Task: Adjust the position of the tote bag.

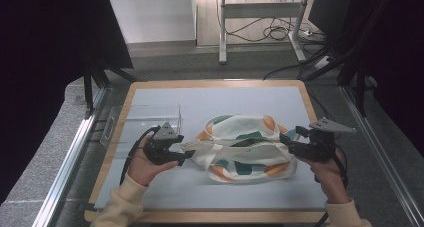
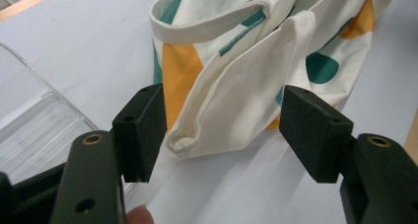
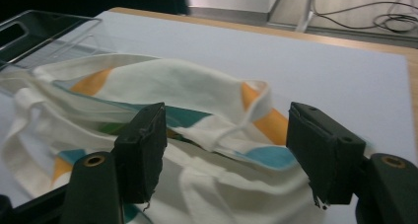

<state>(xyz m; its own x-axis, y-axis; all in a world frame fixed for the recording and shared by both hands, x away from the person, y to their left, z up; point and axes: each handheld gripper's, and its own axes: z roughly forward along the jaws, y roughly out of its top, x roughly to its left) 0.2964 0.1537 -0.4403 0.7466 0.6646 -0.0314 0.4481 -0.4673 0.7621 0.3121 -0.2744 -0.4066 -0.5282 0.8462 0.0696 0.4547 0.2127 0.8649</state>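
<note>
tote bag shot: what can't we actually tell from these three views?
- Inside of the bag: its own folded cloth covers it in the high view; blurred in the right gripper view.
- Bag's far end: cut off by the top edge in the left gripper view.
- Clear tray: cut by the left edge in both gripper views; contents unclear through glare.
- Left gripper, right gripper: too small in the high view to judge contact with the cloth.

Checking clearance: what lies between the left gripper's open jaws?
In the left gripper view, the tote bag's cream handle loop lies between the left gripper's open jaws, untouched.
</note>
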